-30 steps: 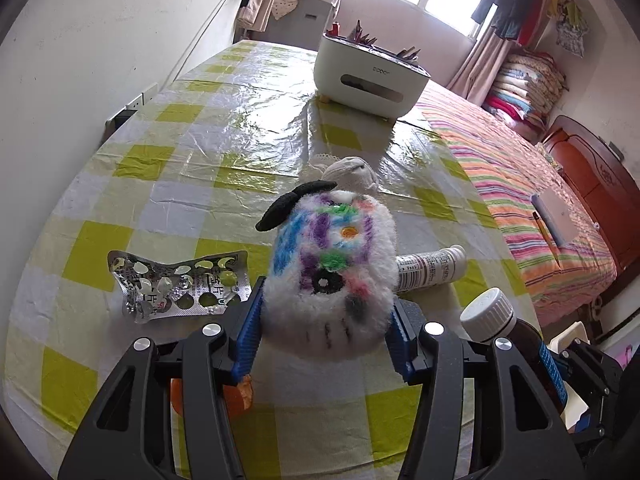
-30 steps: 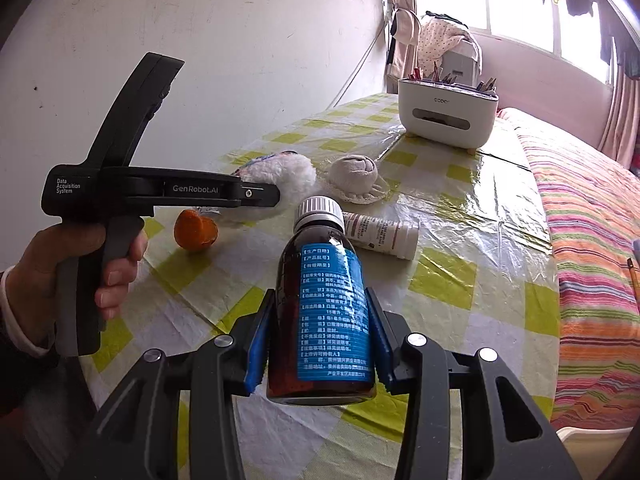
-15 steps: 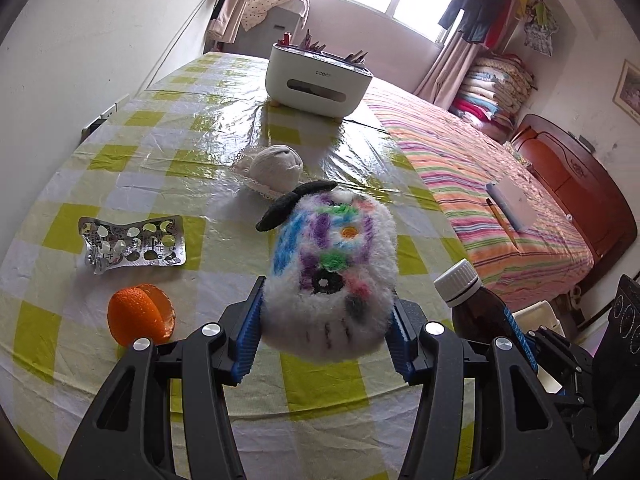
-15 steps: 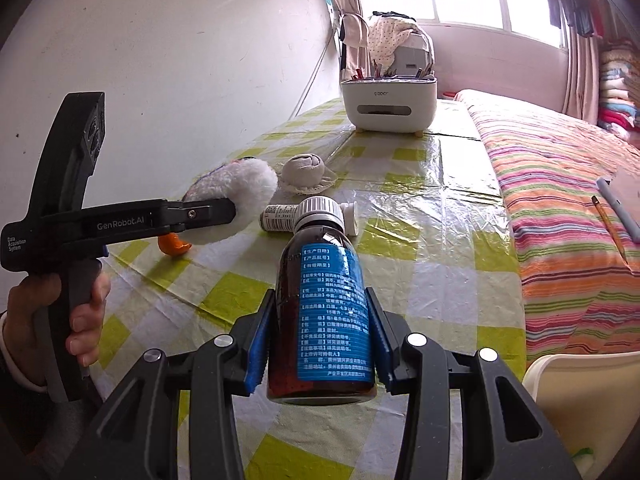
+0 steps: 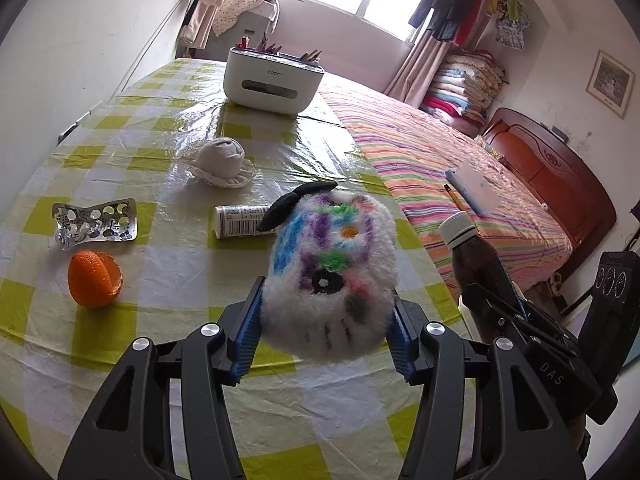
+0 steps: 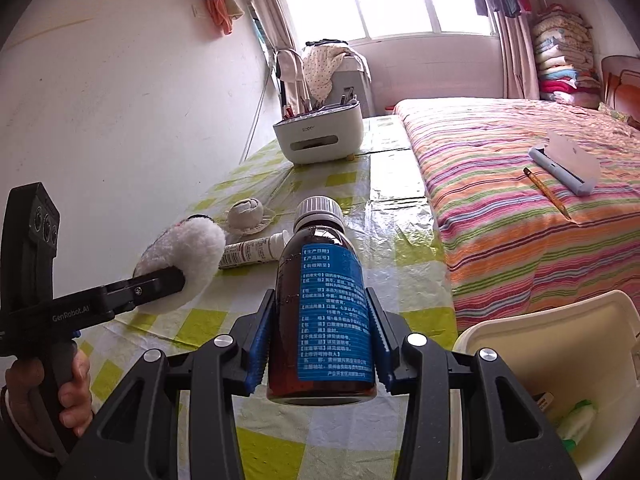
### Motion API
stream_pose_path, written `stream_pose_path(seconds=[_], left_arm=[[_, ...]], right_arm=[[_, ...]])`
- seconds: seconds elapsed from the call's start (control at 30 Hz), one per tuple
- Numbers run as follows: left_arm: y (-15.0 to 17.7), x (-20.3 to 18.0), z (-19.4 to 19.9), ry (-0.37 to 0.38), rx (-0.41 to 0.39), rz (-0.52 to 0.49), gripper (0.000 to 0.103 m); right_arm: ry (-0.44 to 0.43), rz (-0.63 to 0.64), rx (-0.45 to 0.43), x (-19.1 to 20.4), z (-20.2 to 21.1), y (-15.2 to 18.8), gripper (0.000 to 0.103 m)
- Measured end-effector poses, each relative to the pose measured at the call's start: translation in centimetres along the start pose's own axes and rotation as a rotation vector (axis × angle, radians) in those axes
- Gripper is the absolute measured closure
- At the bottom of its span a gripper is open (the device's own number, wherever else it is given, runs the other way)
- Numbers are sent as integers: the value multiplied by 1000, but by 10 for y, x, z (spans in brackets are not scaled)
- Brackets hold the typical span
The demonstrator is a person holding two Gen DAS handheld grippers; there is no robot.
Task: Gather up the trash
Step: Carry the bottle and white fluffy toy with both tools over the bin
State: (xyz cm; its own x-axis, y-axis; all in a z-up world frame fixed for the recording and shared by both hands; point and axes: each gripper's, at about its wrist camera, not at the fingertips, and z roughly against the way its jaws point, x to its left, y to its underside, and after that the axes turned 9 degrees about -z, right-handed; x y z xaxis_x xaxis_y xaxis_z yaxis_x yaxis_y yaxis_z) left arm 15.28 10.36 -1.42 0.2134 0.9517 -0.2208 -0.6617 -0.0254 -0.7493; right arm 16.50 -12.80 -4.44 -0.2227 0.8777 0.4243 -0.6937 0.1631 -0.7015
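Bottle (image 6: 322, 312) in right tool (image 6: 320, 344) has come near the bin (image 6: 560, 344) at its right; left tool (image 5: 324, 336) grips toy (image 5: 332, 276), lifted off desk (image 5: 168, 264).

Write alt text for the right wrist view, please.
The right gripper grips an upright brown medicine bottle with a blue label above a checked table. Left, the left gripper holds a fluffy toy; a cream bin sits lower right.
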Motion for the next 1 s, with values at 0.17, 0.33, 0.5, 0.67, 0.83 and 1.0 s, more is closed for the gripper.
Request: stream_pose_path(seconds=[0.17,0.33,0.5,0.67,0.83,1.0], left_arm=[[-2,-24,0,19,-9,-36,50],[-1,-48,0,39,-11,-79,50],[0,-68,-2,52,-13,-122,50],[3,-86,-5,65,-8,-154,50],[6,-100,-6,76,-10,-190,50],[9,-107,-5,90,-16,-218,50]], right_arm=[[23,-56,-71,-11,18,-3,62],[38,-116,-131,-23,37,-1,62],[61,-186,-193,-35,57,2,62],[84,-260,-271,-46,80,9,62],[139,-325,-365,-57,102,17,62],[200,-424,-456,-73,121,25,62]])
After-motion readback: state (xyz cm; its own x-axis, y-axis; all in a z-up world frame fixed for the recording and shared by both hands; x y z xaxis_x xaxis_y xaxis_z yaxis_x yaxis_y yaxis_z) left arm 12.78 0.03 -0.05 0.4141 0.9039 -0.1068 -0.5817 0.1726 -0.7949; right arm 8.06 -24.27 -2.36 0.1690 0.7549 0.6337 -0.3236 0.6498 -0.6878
